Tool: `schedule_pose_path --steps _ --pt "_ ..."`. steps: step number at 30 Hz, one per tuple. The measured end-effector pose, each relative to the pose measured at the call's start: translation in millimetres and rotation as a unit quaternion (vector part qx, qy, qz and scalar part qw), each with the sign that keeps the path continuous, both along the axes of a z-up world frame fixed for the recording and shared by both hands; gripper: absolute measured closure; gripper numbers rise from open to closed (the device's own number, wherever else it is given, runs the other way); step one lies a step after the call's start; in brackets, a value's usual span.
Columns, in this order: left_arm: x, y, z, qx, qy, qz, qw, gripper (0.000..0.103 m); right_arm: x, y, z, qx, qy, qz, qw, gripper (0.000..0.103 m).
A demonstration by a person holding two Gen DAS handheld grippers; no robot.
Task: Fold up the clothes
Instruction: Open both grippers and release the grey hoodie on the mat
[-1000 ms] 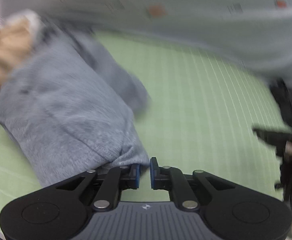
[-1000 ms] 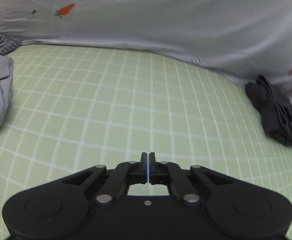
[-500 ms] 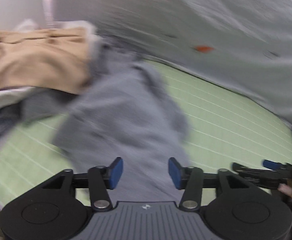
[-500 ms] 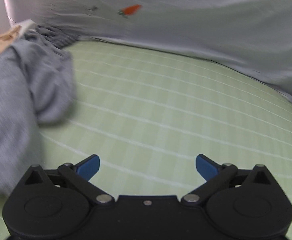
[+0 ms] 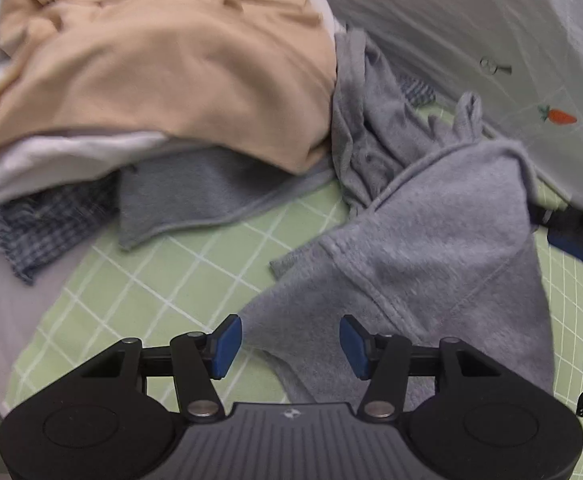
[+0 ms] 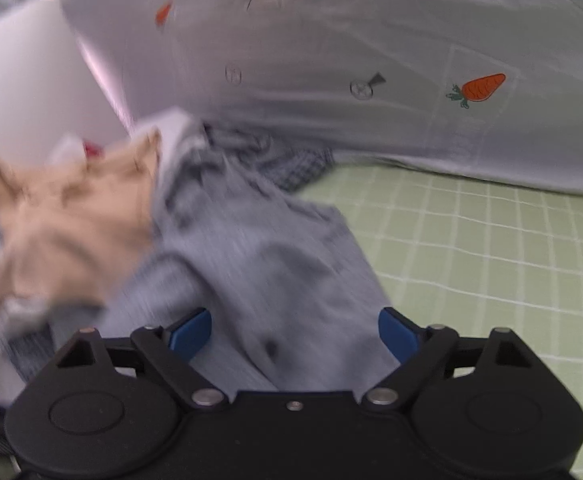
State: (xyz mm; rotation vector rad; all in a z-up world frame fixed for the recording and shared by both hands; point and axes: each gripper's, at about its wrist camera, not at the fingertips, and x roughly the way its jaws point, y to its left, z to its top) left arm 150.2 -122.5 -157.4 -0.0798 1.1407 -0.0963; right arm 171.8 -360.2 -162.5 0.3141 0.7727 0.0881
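Clothes were seen heaped at the left of a green checked sheet (image 5: 163, 280), and the grey sweatshirt (image 5: 431, 248) was spread loose beside that heap, its lower edge reaching down between the blue pads of the left hand-held gripper (image 5: 290, 343). That gripper's jaws were held partly apart, no pad pressed on the cloth, the fabric only lying beneath and between them. On top of the heap a tan garment (image 5: 163, 76) was draped, with a white piece (image 5: 51, 156) and a darker grey one (image 5: 195, 192) tucked under it, and a blue checked shirt (image 5: 47, 232) poking out at the lower left. Behind it all a pale bedcover printed with an orange carrot (image 5: 557, 115) was bunched up. Over in the right wrist view, badly smeared, the right hand-held gripper (image 6: 294, 335) was caught with its jaws spread wide and closing, grey fabric (image 6: 275, 272) visible between the pads but gripped by neither. At the far right edge of the left view, part of that other gripper's dark frame (image 5: 575, 236) was glimpsed just beside the sweatshirt.
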Motion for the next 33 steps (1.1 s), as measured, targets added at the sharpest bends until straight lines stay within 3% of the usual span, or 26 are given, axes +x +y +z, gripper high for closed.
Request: schedule_pose_path --steps 1,3,4,5,9,12,16,21,24,27,29,33 --pt "-0.7 -5.3 -2.5 0.002 0.002 -0.004 1.0 0.049 2.7 0.9 -0.6 0.012 0.0 -0.003 1.0 0.018" --pt "-6.8 -17.7 -1.1 0.01 -0.003 -0.007 0.9999 0.05 12.7 4.8 -5.9 -0.004 0.014 0.012 1.0 0.051" --pt "-12.1 -24.1 1.5 0.014 -0.008 -0.007 0.9998 0.049 15.6 8.4 -7.5 -0.02 0.012 0.028 0.999 0.089" --pt "-17.7 -29.7 4.4 0.011 -0.011 -0.006 0.9999 0.049 12.9 7.9 -7.0 -0.036 0.005 0.035 0.999 0.098" --pt "-45.9 -45.8 16.8 -0.017 -0.02 0.016 0.9995 0.049 -11.3 -4.8 -1.3 -0.076 -0.024 0.041 0.996 0.098" --pt "-72.2 -60.6 22.7 -0.002 -0.029 0.025 0.9993 0.049 -43.2 -36.8 -1.1 -0.083 -0.024 0.022 0.996 0.099" --pt "-104.9 -76.5 27.9 0.004 -0.034 0.029 0.999 0.049 -90.2 -97.2 -12.3 -0.074 -0.002 -0.022 0.997 0.099" --pt "-130.3 -86.3 32.3 -0.018 -0.035 0.033 0.9987 0.048 -141.7 -153.5 -25.7 -0.137 0.027 -0.056 0.989 0.099" --pt "-129.6 -94.5 28.4 -0.027 -0.026 0.02 0.9991 0.048 -160.9 -183.6 -28.4 -0.148 0.056 -0.085 0.984 0.098" --pt "-117.6 -109.8 27.2 -0.031 -0.023 -0.003 0.9993 0.048 -174.7 -203.4 -21.7 -0.135 0.055 -0.12 0.982 0.091" --pt "-104.1 -123.7 31.4 -0.032 -0.028 -0.025 0.9988 0.048 -178.7 -210.6 -13.9 -0.133 0.044 -0.148 0.979 0.069" --pt "-75.7 -164.8 41.7 -0.035 -0.043 -0.077 0.9955 0.048 -171.8 -221.0 2.7 -0.114 0.022 -0.185 0.976 0.06"
